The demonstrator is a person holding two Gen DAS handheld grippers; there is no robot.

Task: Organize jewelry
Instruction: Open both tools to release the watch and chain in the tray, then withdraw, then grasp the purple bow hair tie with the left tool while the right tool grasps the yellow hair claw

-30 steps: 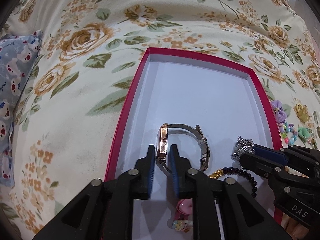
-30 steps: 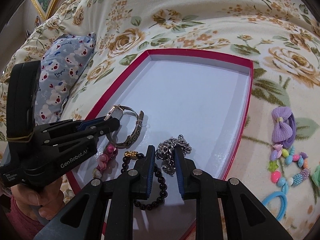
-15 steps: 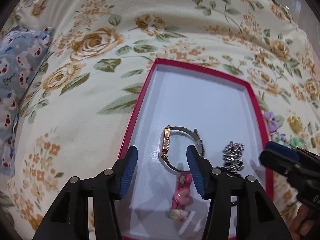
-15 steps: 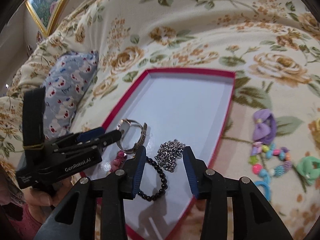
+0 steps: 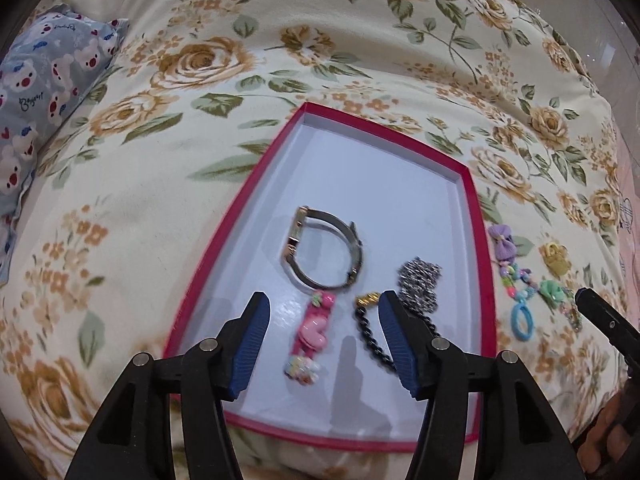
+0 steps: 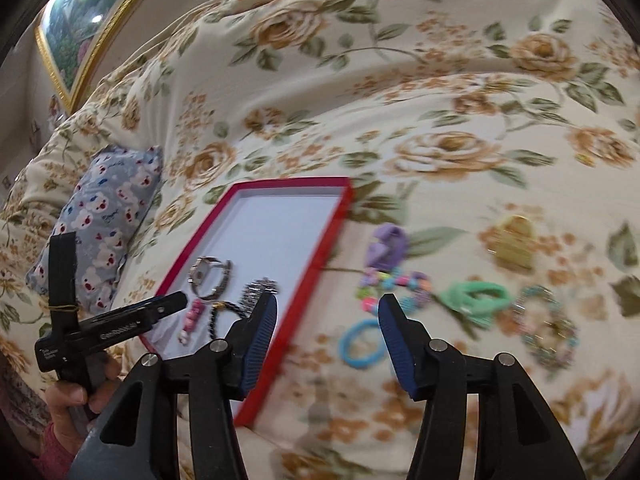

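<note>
Between the blue pads of the left gripper [image 5: 322, 344] nothing is held; its jaws are opening, and they hang above the near end of the tray [image 5: 208, 264]. Directly under the gap lies the pink clip [image 5: 312, 330], flat on the white floor of the tray. Just beyond the clip rests the watch [image 5: 326, 254], on its edge with the strap forming a loop. Right of the clip lies the black bead bracelet [image 5: 370, 330], partly hidden by the right-hand pad, and beyond that pad sits the bunched silver chain [image 5: 420, 284]. All four items are inside the tray, in its near half. The right gripper [image 6: 326, 334] is likewise empty, its jaws opening, and it hangs over the bedspread [image 6: 360, 92] just right of the tray's red rim. Framed between its pads are a blue hair tie [image 6: 358, 344] and a string of coloured beads [image 6: 394, 282]; farther out lie a purple bow [image 6: 386, 246], a green tie [image 6: 478, 296] and a yellow piece [image 6: 514, 242], all on the bedspread outside the tray. This view is blurred. A bear-print pillow [image 5: 44, 80] lies well left of the tray.
</note>
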